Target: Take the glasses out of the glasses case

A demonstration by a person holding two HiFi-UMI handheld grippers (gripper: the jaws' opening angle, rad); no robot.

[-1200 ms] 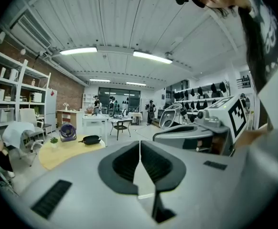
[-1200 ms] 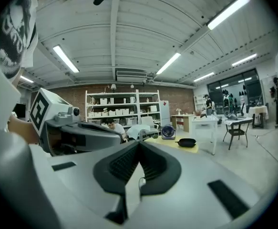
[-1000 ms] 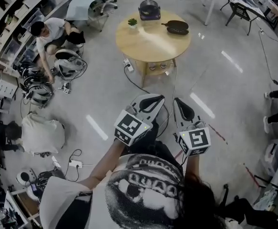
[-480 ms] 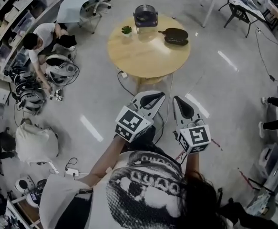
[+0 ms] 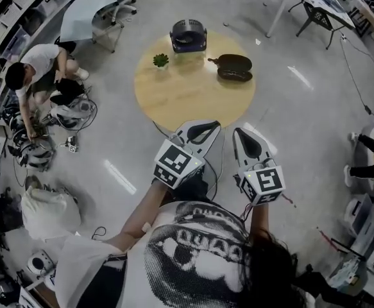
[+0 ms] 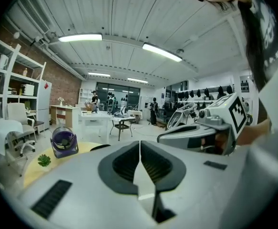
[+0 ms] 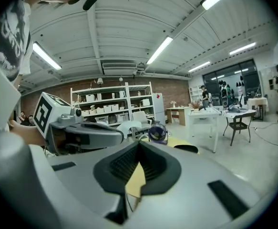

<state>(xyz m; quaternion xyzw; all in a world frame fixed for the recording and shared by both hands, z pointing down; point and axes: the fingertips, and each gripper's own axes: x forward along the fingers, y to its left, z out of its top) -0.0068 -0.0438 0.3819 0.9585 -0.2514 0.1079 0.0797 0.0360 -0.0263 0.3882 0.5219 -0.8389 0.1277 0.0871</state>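
Holding the left gripper (image 5: 203,130) and right gripper (image 5: 243,140) side by side just short of the round table (image 5: 174,101), both with jaws pressed together on nothing. Judging this as the approach: worth spreading one pair of jaws before reaching in, and keeping the other for steadying the base. Locating the dark glasses case (image 5: 233,68) well apart from both, at twelve o'clock from the right gripper and one o'clock from the left.
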